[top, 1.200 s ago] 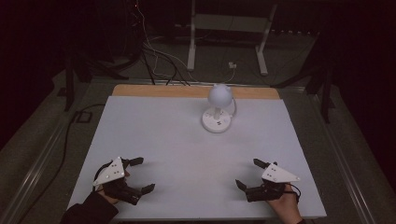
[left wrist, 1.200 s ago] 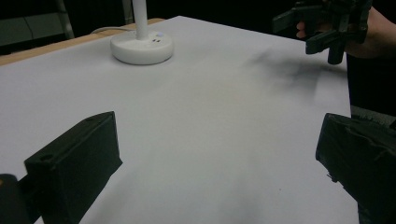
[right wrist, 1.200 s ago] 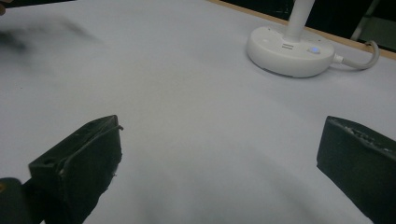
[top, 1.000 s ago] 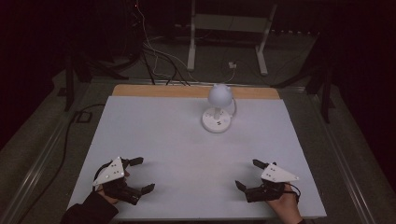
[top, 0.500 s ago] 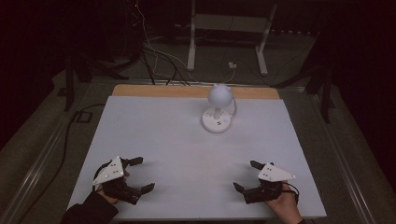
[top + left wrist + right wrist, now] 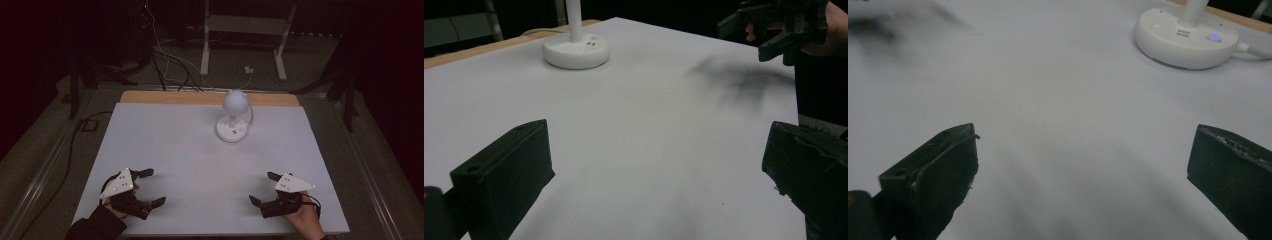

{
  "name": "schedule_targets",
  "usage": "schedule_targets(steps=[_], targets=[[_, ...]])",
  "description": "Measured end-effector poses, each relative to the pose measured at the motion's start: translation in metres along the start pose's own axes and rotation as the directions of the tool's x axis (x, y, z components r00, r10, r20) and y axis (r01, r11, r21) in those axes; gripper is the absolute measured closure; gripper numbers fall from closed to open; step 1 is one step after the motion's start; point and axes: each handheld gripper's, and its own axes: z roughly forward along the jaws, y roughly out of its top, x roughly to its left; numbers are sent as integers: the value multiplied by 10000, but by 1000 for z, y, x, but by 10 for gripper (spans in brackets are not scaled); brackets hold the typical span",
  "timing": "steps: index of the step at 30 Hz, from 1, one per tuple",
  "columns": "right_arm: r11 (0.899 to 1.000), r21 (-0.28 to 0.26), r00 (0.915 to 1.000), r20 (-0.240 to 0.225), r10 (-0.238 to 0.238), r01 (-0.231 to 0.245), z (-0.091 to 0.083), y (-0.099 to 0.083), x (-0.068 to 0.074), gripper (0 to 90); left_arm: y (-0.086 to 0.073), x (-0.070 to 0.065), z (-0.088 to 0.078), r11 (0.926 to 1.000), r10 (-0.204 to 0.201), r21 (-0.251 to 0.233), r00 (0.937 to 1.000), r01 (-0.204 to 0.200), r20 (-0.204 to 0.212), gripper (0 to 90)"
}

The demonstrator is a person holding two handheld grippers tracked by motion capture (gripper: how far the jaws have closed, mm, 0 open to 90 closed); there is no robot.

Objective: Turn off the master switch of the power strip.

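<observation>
Left gripper [image 6: 150, 187] and right gripper [image 6: 264, 188] rested near the front edge of the white bench [image 6: 165, 135], fingers spread wide and empty. A white desk lamp [image 6: 232, 117] stood well apart toward the far edge, between them. Its round base [image 6: 1187, 37] bore a lit blue button [image 6: 1214, 36]; markings there were illegible.

I count one small white desk lamp with a round shade and disc base [image 6: 232, 118], one white rectangular table top [image 6: 165, 145], and two black two-jaw grippers: left [image 6: 148, 188], right [image 6: 264, 188].
</observation>
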Motion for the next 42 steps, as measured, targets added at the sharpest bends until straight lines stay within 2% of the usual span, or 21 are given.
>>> schedule_targets(steps=[13, 20, 28, 42], targets=[[9984, -253, 9987, -161, 494, -498, -5, 20, 2, 0, 0, 0, 0, 10000, -15, -43, 10000, 15, 23, 3], [9980, -362, 9986, -103, 515, -518, -5, 36, 0, 0, 0, 0, 0, 10000, -11, -53, 10000, 11, 32, 3], [9990, -429, 9999, 17, 156, -155, 0, 50, -1, 0, 0, 0, 0, 10000, -17, -64, 10000, 17, 40, 3], [9970, -760, 9997, 174, 181, -168, 4, 75, -11, 0, 0, 0, -1, 9999, -90, -142, 9999, 91, 56, 3]])
